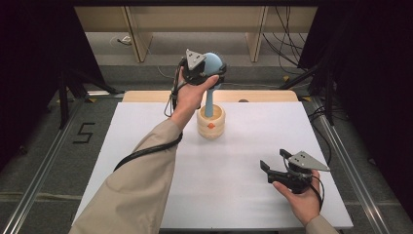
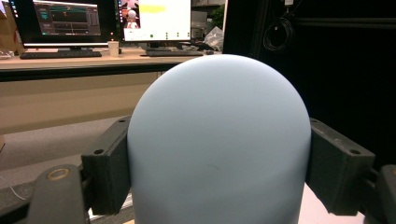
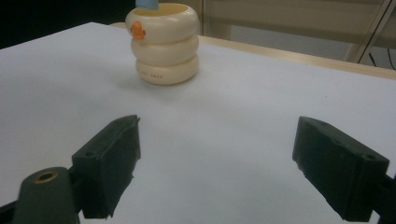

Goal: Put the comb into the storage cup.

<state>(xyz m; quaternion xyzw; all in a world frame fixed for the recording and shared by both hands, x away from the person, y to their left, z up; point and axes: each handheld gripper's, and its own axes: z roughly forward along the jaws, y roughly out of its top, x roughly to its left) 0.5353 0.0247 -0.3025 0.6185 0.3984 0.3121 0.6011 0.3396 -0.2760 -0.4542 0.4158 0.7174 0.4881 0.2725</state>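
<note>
My left gripper (image 1: 208, 73) clenched the blue pestle's domed head (image 2: 218, 140), keeping its shaft upright in the cream ringed cup (image 1: 211, 124); my right gripper (image 1: 273, 163) rested released.

The blue pestle's (image 1: 210, 100) lower end is hidden inside the cream cup (image 1: 211, 127), perhaps touching bottom

High view looks down; right gripper view shares its cream cup (image 1: 211, 123), nearer.
</note>
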